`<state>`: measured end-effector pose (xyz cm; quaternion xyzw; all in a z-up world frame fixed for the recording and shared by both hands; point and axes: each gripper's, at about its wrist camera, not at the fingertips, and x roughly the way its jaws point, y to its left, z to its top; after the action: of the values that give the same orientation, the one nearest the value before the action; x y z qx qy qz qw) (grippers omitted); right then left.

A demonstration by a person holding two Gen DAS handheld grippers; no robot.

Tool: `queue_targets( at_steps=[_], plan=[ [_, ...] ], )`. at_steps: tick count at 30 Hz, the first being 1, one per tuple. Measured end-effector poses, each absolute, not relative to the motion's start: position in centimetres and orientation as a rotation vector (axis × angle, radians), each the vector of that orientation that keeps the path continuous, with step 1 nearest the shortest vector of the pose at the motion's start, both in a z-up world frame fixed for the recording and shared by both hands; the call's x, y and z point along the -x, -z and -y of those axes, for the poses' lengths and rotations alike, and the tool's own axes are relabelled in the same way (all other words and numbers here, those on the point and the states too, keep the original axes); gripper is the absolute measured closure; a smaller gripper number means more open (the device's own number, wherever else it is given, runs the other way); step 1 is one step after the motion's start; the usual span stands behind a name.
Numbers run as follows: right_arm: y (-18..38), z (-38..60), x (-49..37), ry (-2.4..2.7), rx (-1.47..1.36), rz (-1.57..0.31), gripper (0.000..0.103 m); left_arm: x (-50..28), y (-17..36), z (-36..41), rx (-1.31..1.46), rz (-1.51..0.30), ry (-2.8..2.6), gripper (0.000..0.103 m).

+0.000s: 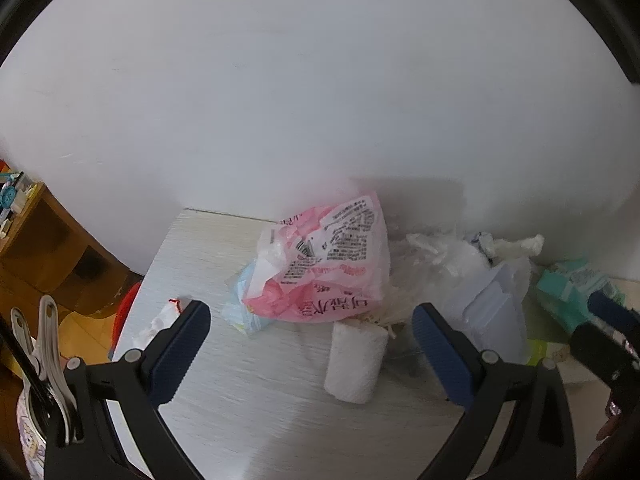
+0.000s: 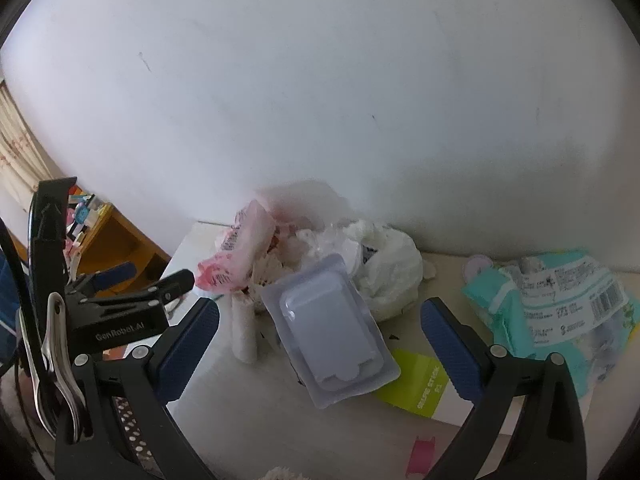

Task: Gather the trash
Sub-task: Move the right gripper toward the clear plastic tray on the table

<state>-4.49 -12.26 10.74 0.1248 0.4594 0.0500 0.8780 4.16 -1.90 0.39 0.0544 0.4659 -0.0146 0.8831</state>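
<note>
A heap of trash lies on a pale table (image 1: 248, 404) against a white wall. In the left wrist view a crumpled pink printed bag (image 1: 324, 264) sits ahead of my open left gripper (image 1: 310, 334), with a white paper roll (image 1: 356, 364) lying between and just beyond its fingertips. In the right wrist view my right gripper (image 2: 320, 330) stands open, a clear plastic blister tray (image 2: 336, 332) lying on the table between its fingers, untouched. Behind the tray are crumpled white tissue (image 2: 388, 276) and the pink bag (image 2: 240, 256). The left gripper (image 2: 132, 300) shows at the left.
A teal printed wrapper (image 2: 560, 304) lies to the right, with a lime-green card (image 2: 420, 384) beside it and a small pink piece (image 2: 422, 454) near the front. A small white scrap with red thread (image 1: 166, 314) lies at the table's left edge. A wooden shelf (image 1: 44, 248) stands to the left.
</note>
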Motion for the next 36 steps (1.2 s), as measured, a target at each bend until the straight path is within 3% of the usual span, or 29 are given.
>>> queue_targets(
  at_steps=[36],
  plan=[
    [-10.7, 13.9, 3.3, -0.177, -0.294, -0.929, 0.000, -3.5, -1.5, 4.5, -0.155, -0.950, 0.038, 0.000]
  ],
)
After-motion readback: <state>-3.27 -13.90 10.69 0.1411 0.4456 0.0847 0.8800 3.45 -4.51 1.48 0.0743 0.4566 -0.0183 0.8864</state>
